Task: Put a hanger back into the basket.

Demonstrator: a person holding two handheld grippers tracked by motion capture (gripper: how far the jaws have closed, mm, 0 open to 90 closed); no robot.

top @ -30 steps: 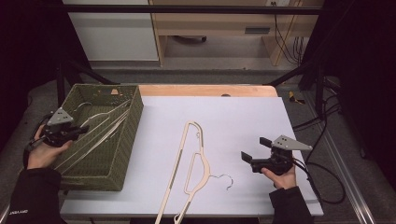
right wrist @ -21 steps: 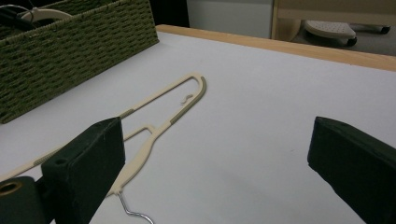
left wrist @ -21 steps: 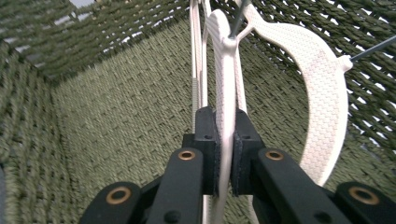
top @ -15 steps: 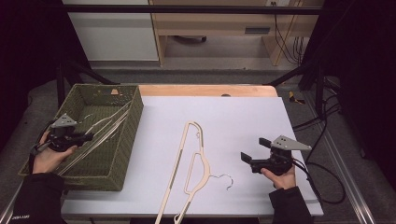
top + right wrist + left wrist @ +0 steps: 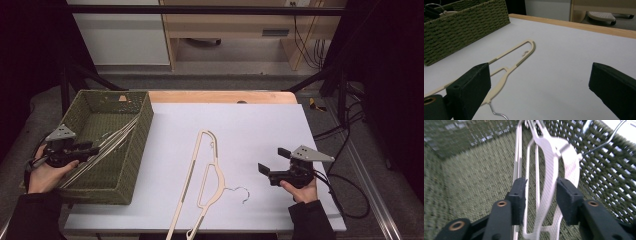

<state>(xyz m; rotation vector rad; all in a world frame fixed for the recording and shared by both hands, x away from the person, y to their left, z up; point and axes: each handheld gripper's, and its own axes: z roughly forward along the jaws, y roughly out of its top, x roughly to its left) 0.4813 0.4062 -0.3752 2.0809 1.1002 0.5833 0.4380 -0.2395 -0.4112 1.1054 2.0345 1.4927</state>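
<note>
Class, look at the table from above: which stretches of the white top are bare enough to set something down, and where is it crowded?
Bare: the white table top between the green basket and the right edge, beyond the beige hanger, and the strip between the hanger and the right gripper. Crowded: the basket, where hangers lean and the left gripper works.

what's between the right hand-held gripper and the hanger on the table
Bare white table top: in the high view nothing lies between the right hand-held gripper and the hanger.
</note>
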